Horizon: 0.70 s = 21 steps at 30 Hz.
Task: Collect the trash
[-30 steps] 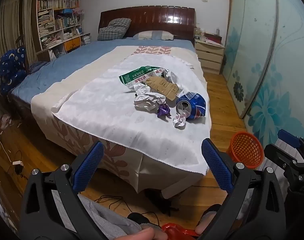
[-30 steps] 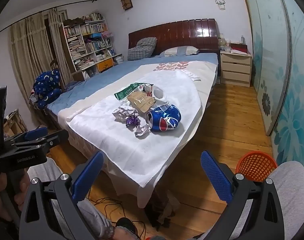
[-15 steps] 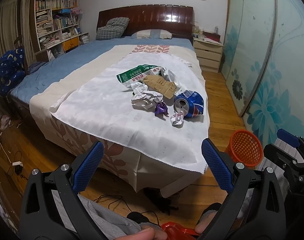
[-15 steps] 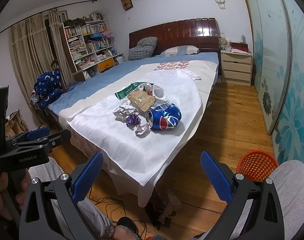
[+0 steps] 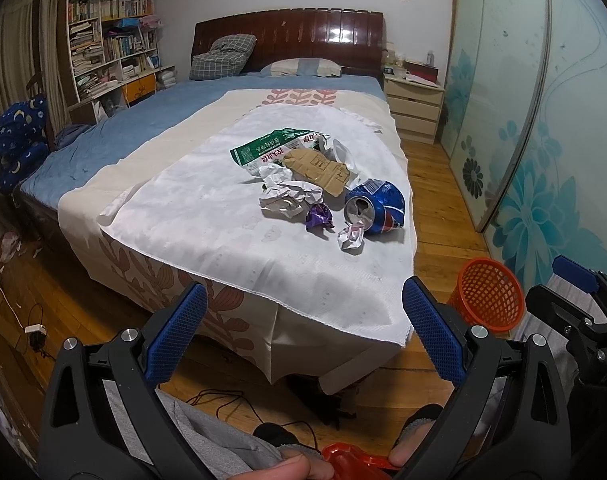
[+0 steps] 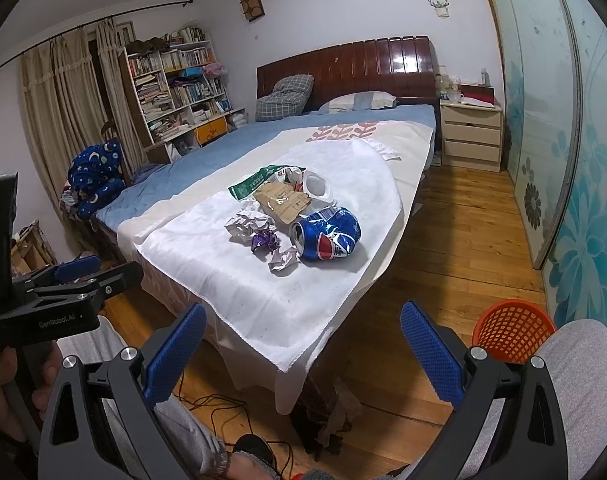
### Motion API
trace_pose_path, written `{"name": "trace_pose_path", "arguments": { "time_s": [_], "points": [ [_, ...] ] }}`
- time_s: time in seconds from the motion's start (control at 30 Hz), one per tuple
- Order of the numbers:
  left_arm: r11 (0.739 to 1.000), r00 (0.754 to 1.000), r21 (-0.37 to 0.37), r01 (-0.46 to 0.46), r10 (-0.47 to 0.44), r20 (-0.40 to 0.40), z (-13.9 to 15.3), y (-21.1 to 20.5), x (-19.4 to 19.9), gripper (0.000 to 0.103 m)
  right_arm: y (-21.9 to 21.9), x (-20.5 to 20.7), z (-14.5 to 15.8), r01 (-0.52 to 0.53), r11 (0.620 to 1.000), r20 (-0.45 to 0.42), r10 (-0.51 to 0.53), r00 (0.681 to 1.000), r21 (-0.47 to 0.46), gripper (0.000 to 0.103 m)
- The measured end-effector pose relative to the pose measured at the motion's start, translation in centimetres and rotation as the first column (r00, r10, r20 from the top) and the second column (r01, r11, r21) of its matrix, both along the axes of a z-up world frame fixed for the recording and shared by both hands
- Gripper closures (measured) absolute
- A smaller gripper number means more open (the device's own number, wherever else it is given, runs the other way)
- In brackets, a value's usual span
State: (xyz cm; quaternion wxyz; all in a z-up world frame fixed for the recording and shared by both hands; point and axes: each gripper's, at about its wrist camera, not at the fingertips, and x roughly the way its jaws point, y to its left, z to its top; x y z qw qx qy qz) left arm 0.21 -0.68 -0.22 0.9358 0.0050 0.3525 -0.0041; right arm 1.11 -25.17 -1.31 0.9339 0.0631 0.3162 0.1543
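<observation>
I held both grippers, left (image 5: 303, 340) and right (image 6: 303, 344), wide and empty, short of the bed's (image 5: 151, 136) foot edge, facing the trash (image 5: 315, 188).

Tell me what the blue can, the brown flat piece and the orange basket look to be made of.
Blue can: thin glossy printed metal, likely aluminium, dented with a bare silver top.
Brown flat piece: matte cardboard, creased and printed.
Orange basket: probably moulded plastic, an open mesh wall.

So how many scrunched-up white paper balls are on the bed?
2. A big crumpled paper ball lies left of the purple wrapper; a small crumpled paper ball touches the crushed Pepsi can at its mouth. More could hide under the cardboard.
</observation>
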Motion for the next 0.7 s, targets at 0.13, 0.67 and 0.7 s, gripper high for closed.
{"name": "trace_pose_path", "arguments": {
  "time_s": [0.13,0.67,0.7],
  "points": [
    [1.000,1.000,0.001,0.000,0.000,-0.002,-0.01,0.01,-0.02,0.006,-0.09,-0.05,-0.05,-0.001,1.000,-0.004,0.001,1.000,0.003,0.007],
    [1.000,1.000,-0.002,0.000,0.000,-0.005,-0.21,0.03,-0.01,0.006,-0.13,0.26,-0.16,0.003,1.000,-0.013,-0.003,1.000,-0.005,0.007],
    [1.000,1.000,-0.001,0.000,0.000,-0.006,-0.22,0.02,0.02,0.006,-0.12,0.25,-0.16,0.003,1.000,-0.012,-0.003,1.000,-0.003,0.007]
  ]
}}
